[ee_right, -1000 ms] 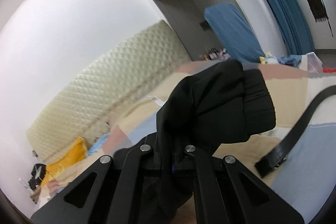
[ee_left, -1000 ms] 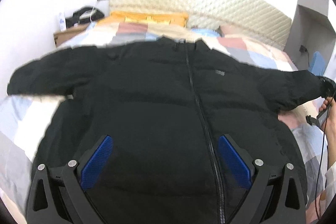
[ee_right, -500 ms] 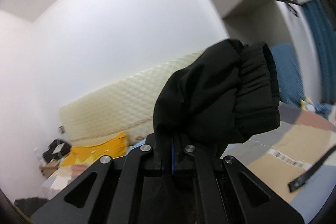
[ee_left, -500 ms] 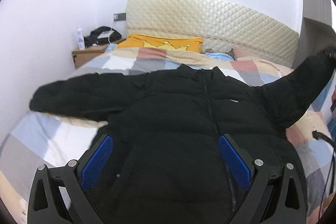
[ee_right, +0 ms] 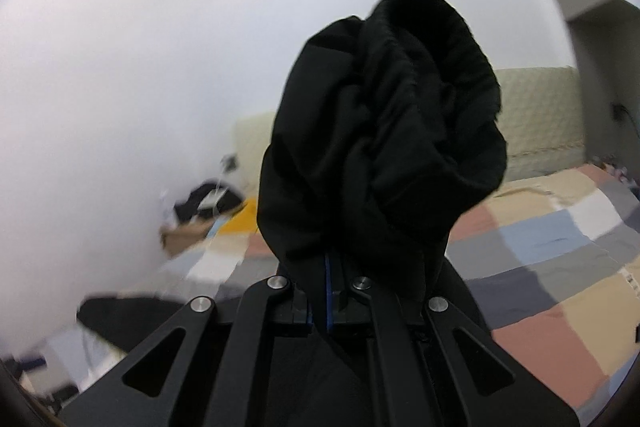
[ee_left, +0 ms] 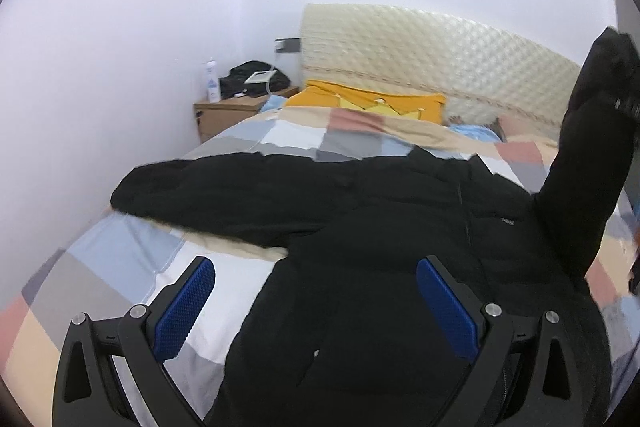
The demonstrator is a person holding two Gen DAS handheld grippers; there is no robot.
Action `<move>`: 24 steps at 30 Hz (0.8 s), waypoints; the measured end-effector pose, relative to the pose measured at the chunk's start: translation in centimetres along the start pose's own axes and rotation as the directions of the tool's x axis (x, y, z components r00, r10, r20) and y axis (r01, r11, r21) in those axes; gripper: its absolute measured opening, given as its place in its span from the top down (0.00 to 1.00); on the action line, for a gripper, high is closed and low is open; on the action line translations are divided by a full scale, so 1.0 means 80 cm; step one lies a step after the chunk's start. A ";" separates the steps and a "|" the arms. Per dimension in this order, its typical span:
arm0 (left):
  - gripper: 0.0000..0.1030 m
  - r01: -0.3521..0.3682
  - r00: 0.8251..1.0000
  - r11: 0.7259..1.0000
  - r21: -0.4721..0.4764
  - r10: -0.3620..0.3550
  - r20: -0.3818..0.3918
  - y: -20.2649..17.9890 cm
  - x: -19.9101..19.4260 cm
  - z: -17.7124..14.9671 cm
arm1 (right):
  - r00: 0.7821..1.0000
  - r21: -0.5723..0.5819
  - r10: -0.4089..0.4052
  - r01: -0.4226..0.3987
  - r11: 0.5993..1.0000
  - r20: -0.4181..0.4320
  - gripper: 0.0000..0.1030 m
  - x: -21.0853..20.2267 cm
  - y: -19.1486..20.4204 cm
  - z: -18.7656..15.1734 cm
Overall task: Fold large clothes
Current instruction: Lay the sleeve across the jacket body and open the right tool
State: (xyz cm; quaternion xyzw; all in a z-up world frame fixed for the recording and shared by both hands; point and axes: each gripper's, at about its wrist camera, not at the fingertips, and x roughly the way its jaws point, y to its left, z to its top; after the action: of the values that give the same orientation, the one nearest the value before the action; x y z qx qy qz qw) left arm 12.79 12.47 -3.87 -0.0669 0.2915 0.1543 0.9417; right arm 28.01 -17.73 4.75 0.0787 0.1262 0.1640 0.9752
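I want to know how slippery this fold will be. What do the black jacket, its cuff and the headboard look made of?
The black jacket: apparently a smooth synthetic shell, padded, judging by its puffy, faintly quilted body. The cuff: ribbed knit, matte and slightly fuzzy at the edge. The headboard: cream upholstery, diamond-quilted with a slight sheen, possibly faux leather.

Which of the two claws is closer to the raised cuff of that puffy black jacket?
Right. The right claw is clamped on the cuff; the left claw hangs open over the jacket's lower body, apart from it.

jacket (ee_left: 360, 227) on the bed (ee_left: 120, 267), pillow (ee_left: 372, 103) behind, nightstand (ee_left: 228, 113) left
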 end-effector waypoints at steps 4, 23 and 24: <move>0.01 0.019 0.999 0.999 -0.050 -0.016 0.048 0.026 -0.013 0.002 | 0.994 -0.061 0.061 -0.066 0.996 -0.087 0.96 0.030 0.058 -0.056; 0.01 0.002 1.000 0.991 -0.132 -0.004 -0.011 0.072 0.038 -0.018 | 0.887 -0.378 -0.004 -0.193 0.905 -0.462 0.91 0.102 0.163 -0.236; 0.01 0.004 1.000 0.990 -0.141 -0.006 -0.013 0.075 0.039 -0.018 | 0.890 -0.366 0.007 -0.195 0.910 -0.455 0.90 0.096 0.168 -0.230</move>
State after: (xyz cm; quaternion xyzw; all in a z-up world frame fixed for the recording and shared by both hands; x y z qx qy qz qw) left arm 12.48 18.61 -7.04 -0.1348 0.2860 0.1716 0.9331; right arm 26.00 -0.52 -11.92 -0.1562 0.3045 0.2514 0.9053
